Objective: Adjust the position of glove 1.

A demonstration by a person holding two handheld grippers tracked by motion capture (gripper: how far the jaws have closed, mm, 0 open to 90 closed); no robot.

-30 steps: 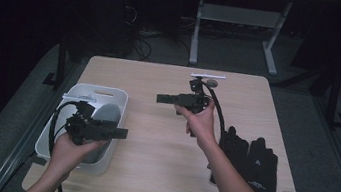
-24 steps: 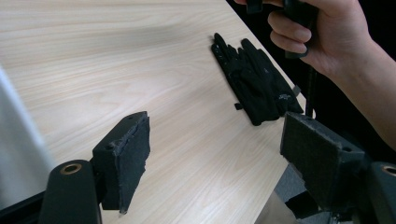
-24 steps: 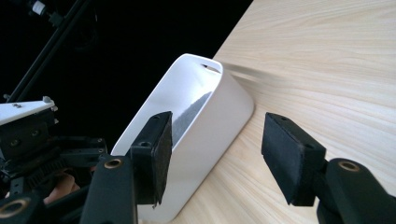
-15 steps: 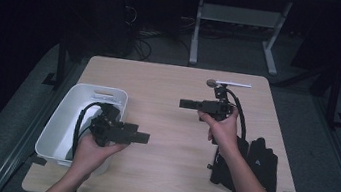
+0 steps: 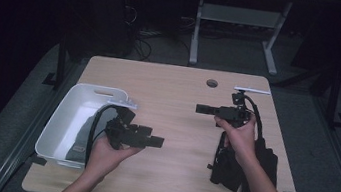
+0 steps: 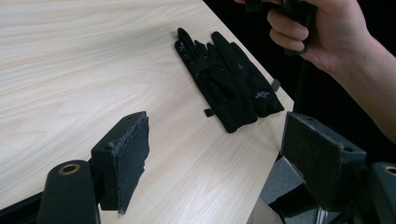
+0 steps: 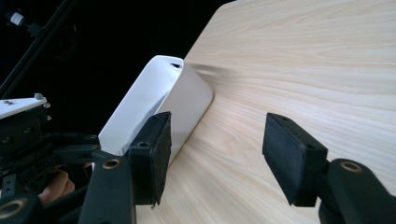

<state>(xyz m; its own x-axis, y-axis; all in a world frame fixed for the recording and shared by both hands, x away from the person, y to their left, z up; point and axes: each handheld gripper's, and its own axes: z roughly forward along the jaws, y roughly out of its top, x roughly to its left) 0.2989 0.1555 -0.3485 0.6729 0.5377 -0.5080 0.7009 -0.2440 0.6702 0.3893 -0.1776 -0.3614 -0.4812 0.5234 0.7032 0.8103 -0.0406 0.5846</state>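
both claws are spread and empty: the left claw (image 5: 157,141) points across the worktop (image 5: 177,102) at the black gloves (image 6: 224,79) by its right edge; next, reach and pinch one

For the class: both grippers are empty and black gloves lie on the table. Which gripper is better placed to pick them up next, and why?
Probably the right gripper: its hand is just above the black gloves by the table's right edge. The left gripper, jaws open, faces them from beside the white bin, across bare wood.
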